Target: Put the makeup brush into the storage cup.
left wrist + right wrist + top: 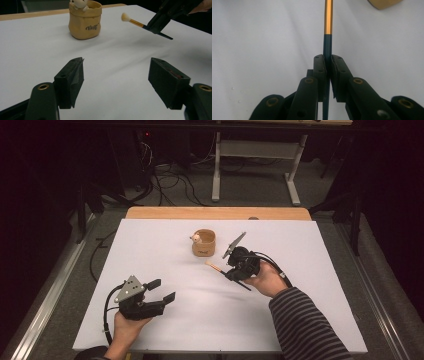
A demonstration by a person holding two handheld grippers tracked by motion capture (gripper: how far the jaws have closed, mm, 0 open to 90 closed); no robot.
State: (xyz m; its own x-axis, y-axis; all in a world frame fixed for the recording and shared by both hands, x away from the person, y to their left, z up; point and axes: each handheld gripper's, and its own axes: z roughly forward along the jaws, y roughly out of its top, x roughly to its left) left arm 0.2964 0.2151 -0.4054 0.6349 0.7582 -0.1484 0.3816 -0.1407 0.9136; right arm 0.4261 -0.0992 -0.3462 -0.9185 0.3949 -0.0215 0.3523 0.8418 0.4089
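A small makeup brush with a pale tuft, gold ferrule and dark handle hangs above the white table sheet. My right gripper is shut on its dark handle, with the tuft pointing toward the tan pouch. That tan fabric pouch stands upright at the table's middle back, a small pale figure poking from its top. My left gripper rests open near the front left, nothing between its fingers.
A wooden table edge shows behind the white sheet. Beyond it are a desk frame and cables on the floor. A striped sleeve comes in at the bottom right.
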